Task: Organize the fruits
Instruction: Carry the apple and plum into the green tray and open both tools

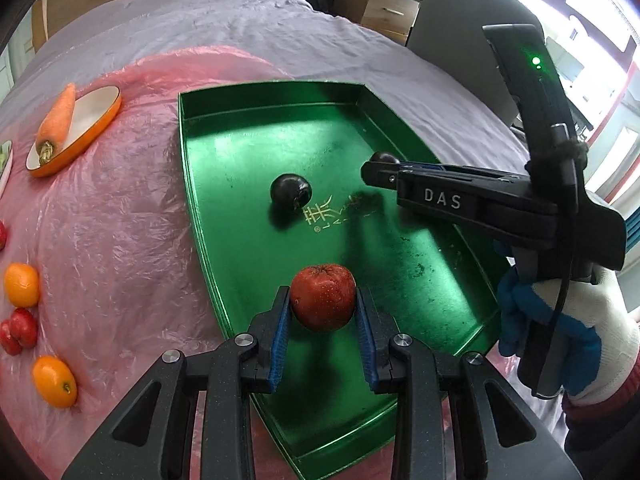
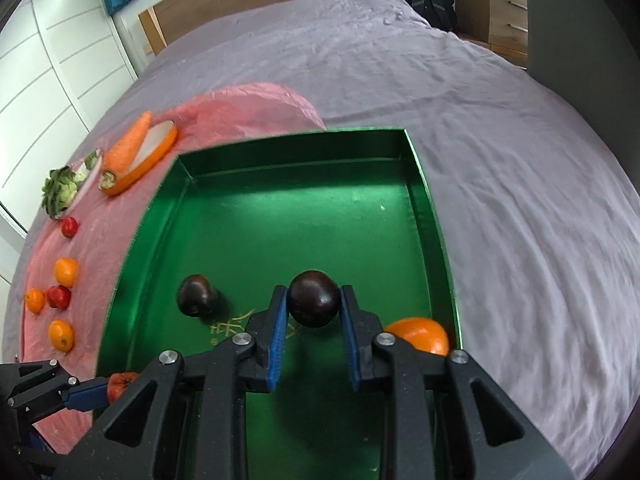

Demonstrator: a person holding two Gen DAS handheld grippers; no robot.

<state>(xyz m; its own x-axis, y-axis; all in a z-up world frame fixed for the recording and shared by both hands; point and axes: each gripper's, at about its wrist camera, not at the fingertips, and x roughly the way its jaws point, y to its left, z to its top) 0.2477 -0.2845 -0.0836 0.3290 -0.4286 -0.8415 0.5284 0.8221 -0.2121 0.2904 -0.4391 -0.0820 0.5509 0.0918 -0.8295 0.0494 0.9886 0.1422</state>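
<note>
Apple (image 1: 323, 297) sat clamped between the left gripper's (image 1: 323, 312) jaws; plum (image 2: 314, 298) between the right gripper's (image 2: 314, 304), above the tray (image 2: 280, 216).

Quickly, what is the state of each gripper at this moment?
Left gripper: closed on the red apple, above the green tray.
Right gripper: closed on a dark plum, above the same tray.

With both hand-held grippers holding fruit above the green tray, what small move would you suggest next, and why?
Probably lower the right hand-held gripper and release its dark plum onto the green tray near the other plum; the left hand-held gripper could follow with its red apple.
</note>
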